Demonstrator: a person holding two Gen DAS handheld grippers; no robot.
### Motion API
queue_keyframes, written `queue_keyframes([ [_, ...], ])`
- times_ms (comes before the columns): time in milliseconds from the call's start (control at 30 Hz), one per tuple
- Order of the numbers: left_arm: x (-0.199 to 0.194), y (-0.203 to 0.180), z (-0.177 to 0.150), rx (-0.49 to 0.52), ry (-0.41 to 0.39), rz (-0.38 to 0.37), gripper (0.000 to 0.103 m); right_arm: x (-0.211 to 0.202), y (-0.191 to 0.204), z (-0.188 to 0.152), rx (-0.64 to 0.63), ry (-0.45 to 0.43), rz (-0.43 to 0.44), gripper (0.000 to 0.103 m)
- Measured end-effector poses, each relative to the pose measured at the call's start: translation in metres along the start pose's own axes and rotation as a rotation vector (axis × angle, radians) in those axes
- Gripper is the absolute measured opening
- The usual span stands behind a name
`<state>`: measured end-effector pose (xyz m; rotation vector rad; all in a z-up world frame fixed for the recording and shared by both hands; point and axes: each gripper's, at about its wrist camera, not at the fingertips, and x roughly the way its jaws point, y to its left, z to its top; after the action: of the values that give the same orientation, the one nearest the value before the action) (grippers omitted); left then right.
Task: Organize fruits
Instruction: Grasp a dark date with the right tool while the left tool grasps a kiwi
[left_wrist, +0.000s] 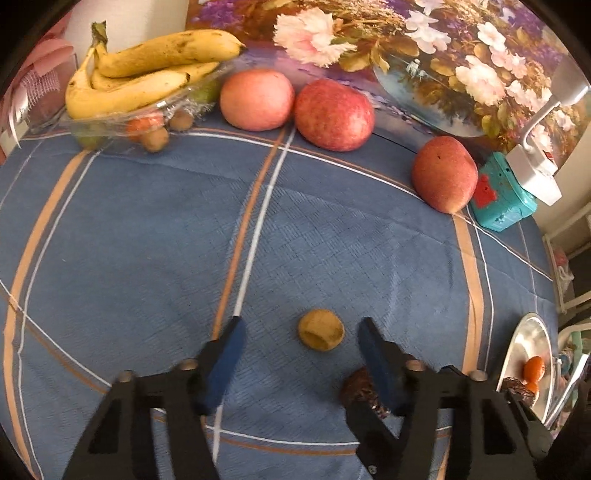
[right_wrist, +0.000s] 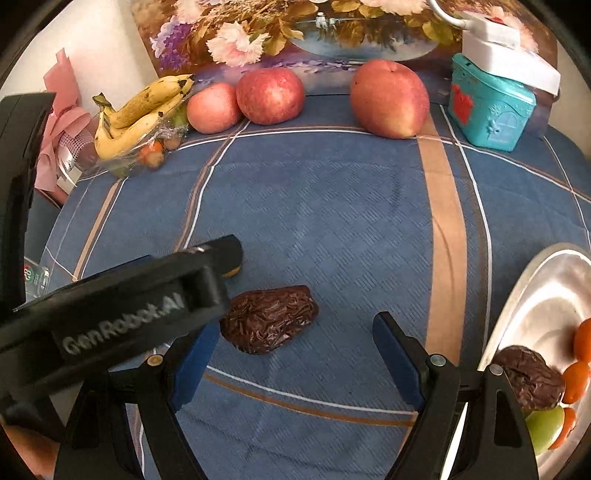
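Blue-padded fingers of the left gripper (left_wrist: 301, 354) stand wide apart, and the small round tan-brown fruit (left_wrist: 321, 329) sits on the cloth in the gap between their tips, touching neither pad. Just beside the right finger, partly hidden under it, lies the wrinkled dark-brown date (left_wrist: 360, 389).

From the right wrist, the right gripper (right_wrist: 295, 341) is also spread wide and holds nothing; the same date (right_wrist: 269, 319) lies between its fingers, close to the left pad, though whether it touches that pad cannot be told. The left gripper's black body crosses the near left of this view.

At the near right edge sits the shiny oval metal plate (right_wrist: 546, 295), carrying a second dark date (right_wrist: 530, 376), small orange fruits (right_wrist: 576, 380) and a green fruit (right_wrist: 545, 428).

All of it rests on the blue plaid tablecloth with tan and white stripes (right_wrist: 332, 206).

Along the far edge, three red-pink apples stand in a row: one at far right (right_wrist: 389, 99), and two (right_wrist: 270, 95) (right_wrist: 213, 108) touching each other towards the left. Left of them, yellow bananas (right_wrist: 142, 110) lie on a clear plastic-wrapped tray of small fruits (right_wrist: 155, 147). At far right stands a teal house-shaped tin (right_wrist: 491, 107), and behind everything a floral painting (right_wrist: 280, 33).
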<state>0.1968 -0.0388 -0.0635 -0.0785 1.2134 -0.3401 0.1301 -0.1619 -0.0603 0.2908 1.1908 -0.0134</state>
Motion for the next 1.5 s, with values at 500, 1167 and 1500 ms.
queue_keyframes([
  [500, -0.005, 0.007, -0.002, -0.047, -0.013, -0.064, 0.023, 0.004, 0.000, -0.007, 0.036, -0.016, 0.094, 0.058],
  [1167, -0.005, 0.012, -0.004, -0.076, -0.039, -0.071, 0.028, -0.027, -0.019, -0.017, 0.103, -0.060, 0.105, 0.057],
  [1500, 0.010, -0.013, -0.003, -0.022, -0.039, -0.069, 0.044, -0.030, -0.032, -0.014, 0.136, -0.062, 0.096, 0.057],
])
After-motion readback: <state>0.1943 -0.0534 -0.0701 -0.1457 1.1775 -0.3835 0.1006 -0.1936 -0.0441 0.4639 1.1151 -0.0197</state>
